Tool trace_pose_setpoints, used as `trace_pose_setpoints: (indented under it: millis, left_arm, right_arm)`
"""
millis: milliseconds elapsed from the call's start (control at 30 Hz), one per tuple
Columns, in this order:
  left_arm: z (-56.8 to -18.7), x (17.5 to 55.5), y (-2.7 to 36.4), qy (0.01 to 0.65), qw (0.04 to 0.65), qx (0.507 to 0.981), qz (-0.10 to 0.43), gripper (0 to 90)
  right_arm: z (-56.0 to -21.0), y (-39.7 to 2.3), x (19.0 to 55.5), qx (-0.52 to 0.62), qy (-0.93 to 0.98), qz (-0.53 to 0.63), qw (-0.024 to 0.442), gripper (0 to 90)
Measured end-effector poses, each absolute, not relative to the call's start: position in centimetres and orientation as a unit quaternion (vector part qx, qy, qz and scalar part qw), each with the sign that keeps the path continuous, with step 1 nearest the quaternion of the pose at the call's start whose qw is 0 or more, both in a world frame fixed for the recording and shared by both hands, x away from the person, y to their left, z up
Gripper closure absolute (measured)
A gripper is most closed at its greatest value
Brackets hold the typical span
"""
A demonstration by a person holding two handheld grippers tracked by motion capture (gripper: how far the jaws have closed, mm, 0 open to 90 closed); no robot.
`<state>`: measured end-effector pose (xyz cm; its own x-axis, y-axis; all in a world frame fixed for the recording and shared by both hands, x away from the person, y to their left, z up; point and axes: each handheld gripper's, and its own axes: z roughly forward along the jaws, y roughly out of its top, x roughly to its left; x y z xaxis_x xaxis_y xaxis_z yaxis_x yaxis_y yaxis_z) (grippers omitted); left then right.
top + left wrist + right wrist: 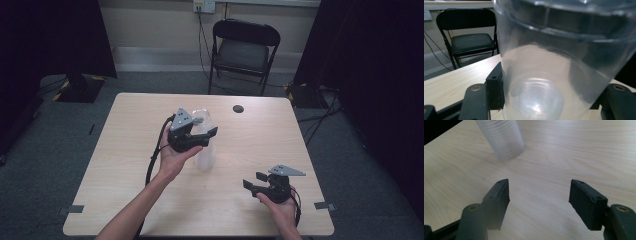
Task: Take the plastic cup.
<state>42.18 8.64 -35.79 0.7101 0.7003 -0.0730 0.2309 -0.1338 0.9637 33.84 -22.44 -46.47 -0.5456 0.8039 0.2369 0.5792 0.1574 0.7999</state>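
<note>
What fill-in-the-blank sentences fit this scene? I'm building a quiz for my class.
1. The left gripper is shut on a clear plastic ____.
2. The right gripper is ____, with nothing between its jaws.
3. Behind the table stands a black folding ____.

Missing words: cup; open; chair.
</note>
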Motion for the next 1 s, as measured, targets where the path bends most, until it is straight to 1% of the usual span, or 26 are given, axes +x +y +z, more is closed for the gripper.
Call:
trace_pose_setpoints:
  millis: [267, 367, 400, 567, 600, 900, 1000]
  left_arm:
    - [-34.5, 41.8, 9.2, 0.315, 0.590, 0.714, 0.207, 35.6]
    - [-33.8, 41.7, 10.0, 0.297, 0.599, 0.718, 0.194, 35.5]
    - [-33.3, 41.6, 10.7, 0.309, 0.603, 0.710, 0.192, 35.5]
    - [-32.9, 41.2, 11.6, 0.312, 0.600, 0.712, 0.190, 35.5]
    - [-32.8, 41.0, 12.2, 0.314, 0.604, 0.711, 0.176, 35.5]
    - [-32.7, 40.0, 13.2, 0.323, 0.592, 0.721, 0.158, 35.7]
    - [-32.6, 39.4, 13.6, 0.333, 0.594, 0.718, 0.142, 35.7]
  right_arm:
    - [-46.4, -22.3, 33.9, 0.455, 0.751, 0.463, 0.122, 32.0]
    - [-46.3, -22.1, 33.8, 0.451, 0.751, 0.465, 0.129, 30.7]
    - [-46.2, -22.0, 33.8, 0.451, 0.752, 0.461, 0.134, 29.5]
    - [-45.9, -21.7, 33.7, 0.444, 0.753, 0.467, 0.135, 28.6]
    - [-45.9, -21.6, 33.6, 0.439, 0.754, 0.469, 0.137, 28.6]
    - [-45.5, -21.0, 33.2, 0.426, 0.759, 0.469, 0.148, 28.4]
    - [-45.3, -20.7, 33.0, 0.417, 0.764, 0.468, 0.150, 28.0]
